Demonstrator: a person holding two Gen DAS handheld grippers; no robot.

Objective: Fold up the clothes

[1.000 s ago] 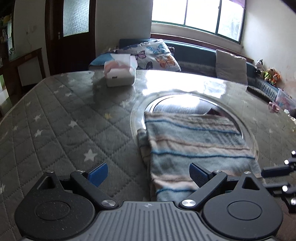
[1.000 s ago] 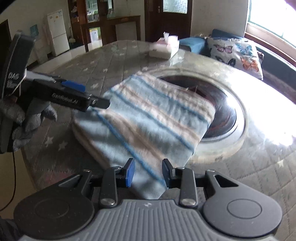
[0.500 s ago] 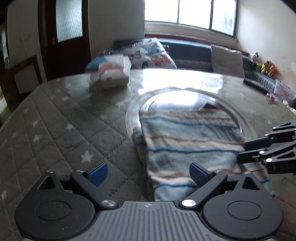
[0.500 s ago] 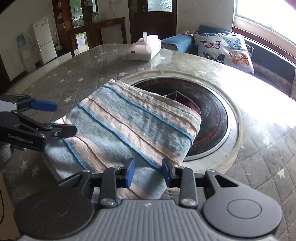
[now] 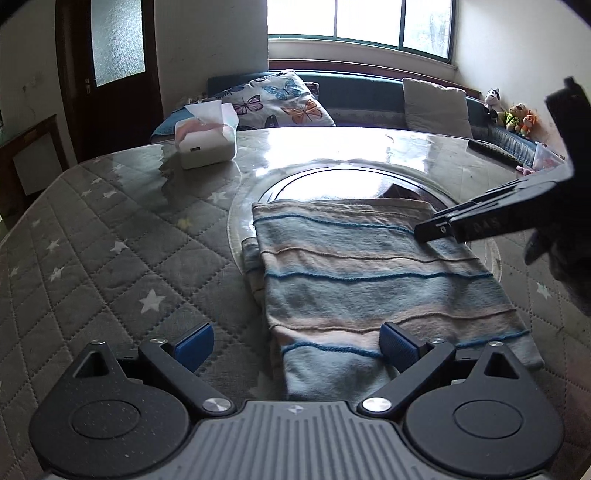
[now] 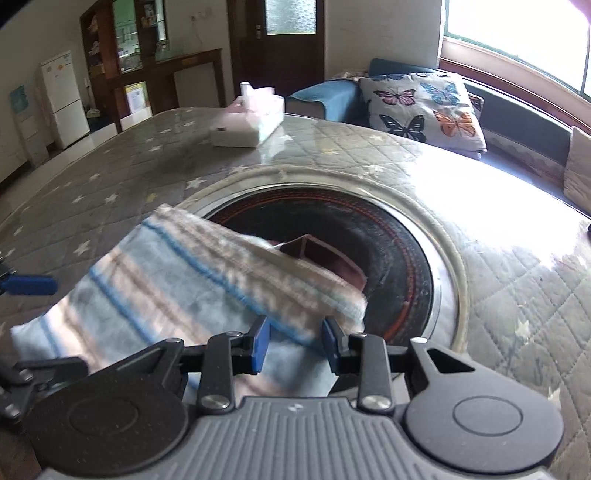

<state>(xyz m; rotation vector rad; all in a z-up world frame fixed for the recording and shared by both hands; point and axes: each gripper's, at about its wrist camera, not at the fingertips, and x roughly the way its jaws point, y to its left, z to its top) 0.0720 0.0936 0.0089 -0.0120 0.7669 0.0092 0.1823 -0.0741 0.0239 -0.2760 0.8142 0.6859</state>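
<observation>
A bright window (image 5: 354,18) washes the far half of the desk (image 5: 92,236) in glare, and the quilted, star-printed cover goes almost white there. The landmark is the round dark inset (image 6: 388,236) in the middle of the desk. Its near half is hidden under the folded striped garment (image 5: 369,280), and a reddish box shape (image 6: 325,258) inside it is only partly visible behind the cloth edge.

In the right wrist view the garment (image 6: 177,280) is motion-blurred, its stripes smeared. The left wrist view shows it sharply: pale blue and beige bands with thin dark blue lines, folded into a rectangle, a second layer peeking out along the side away from the right hand-held gripper. It lies across the near rim of the inset and runs onto the quilted cover.

The left hand-held gripper (image 5: 295,341) sits low at the garment's near end, jaws spread wide, 1 blue pad over the cloth, the other over bare cover. The right hand-held gripper (image 6: 295,339) has its jaws narrow around a corner of the garment; whether they pinch it I cannot tell. A tissue box (image 5: 207,144) stands beyond the inset, well apart.
</observation>
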